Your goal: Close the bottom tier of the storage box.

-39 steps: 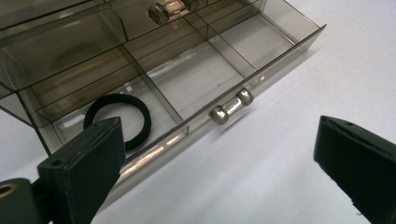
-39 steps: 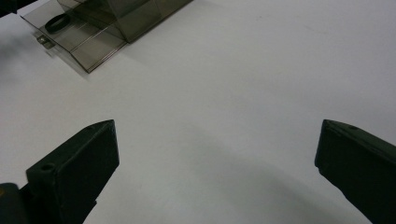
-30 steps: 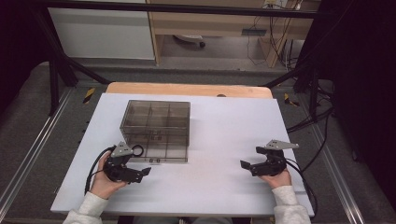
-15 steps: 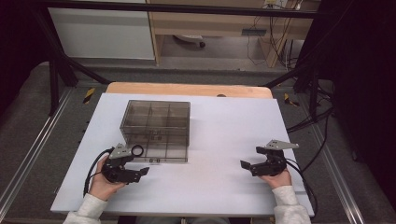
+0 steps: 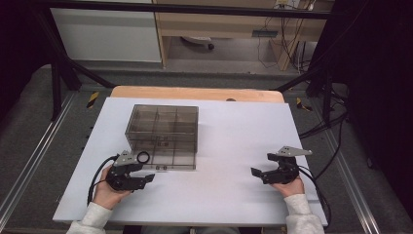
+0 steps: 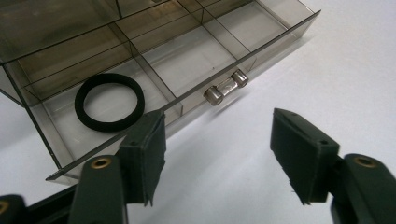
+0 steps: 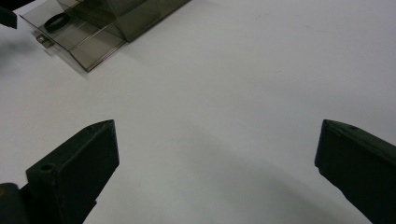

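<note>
Inside smoky clear drawer (image 6: 196, 70), black ring (image 6: 109, 101)

Two black grippers (image 5: 130, 176) (image 5: 276, 171) are seen, each topped by a grey three-cornered plate and trailed by a black cable. Brass-coloured screws are set in the fingers (image 6: 142, 154). Light grey sleeves (image 5: 91, 222) are worn.

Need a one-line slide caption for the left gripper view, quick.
Open left gripper poised before the pulled-out smoky drawer, black ring in its compartment.
</note>
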`<state>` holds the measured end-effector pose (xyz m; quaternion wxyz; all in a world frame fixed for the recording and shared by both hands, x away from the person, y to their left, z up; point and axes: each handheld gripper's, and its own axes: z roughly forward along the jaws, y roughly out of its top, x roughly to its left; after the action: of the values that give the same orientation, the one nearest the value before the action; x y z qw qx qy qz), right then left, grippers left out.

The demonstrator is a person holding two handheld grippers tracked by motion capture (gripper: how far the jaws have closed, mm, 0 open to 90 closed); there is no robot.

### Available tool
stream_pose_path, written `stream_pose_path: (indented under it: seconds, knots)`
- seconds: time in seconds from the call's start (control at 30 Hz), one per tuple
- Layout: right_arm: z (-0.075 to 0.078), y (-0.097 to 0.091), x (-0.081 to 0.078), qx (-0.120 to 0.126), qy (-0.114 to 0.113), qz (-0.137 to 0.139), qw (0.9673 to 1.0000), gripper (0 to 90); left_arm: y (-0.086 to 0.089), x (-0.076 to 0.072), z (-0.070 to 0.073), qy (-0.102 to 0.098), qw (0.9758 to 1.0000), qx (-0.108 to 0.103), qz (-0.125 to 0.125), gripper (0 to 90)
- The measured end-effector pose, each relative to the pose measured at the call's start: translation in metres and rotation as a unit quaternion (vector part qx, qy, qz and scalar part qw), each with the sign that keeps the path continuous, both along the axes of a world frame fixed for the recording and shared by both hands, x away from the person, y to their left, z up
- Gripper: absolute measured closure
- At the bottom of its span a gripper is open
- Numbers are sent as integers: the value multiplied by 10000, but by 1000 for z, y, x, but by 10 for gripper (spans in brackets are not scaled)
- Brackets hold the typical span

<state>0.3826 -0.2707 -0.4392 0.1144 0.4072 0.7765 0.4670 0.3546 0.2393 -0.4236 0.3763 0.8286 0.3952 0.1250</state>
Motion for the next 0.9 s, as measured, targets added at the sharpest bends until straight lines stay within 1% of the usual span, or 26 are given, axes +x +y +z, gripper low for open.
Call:
stream_pose_path:
  seconds: [0.13, 0.27, 0.43, 0.63, 0.73, 0.9]
  knots:
    - [0, 0, 0, 8, 1, -1, 10000, 2, 0, 0, -1, 39, 10000, -6, 0, 448]
    - [0, 0, 0, 10, -8, 4, 10000, 2, 1, 1, -3, 70, 10000, 16, 1, 475]
    - [0, 0, 0, 5, -5, 4, 10000, 2, 1, 1, -3, 104, 9999, 39, 0, 535]
    - [-1, 0, 0, 8, 3, 5, 10000, 2, 1, 1, -4, 122, 9999, 7, -6, 587]
    - [-1, 0, 0, 4, -3, 2, 10000, 2, 1, 1, -5, 138, 9999, 9, 4, 633]
    - [-1, 0, 0, -5, -2, 1, 10000, 2, 0, 2, -6, 146, 9999, 69, 15, 685]
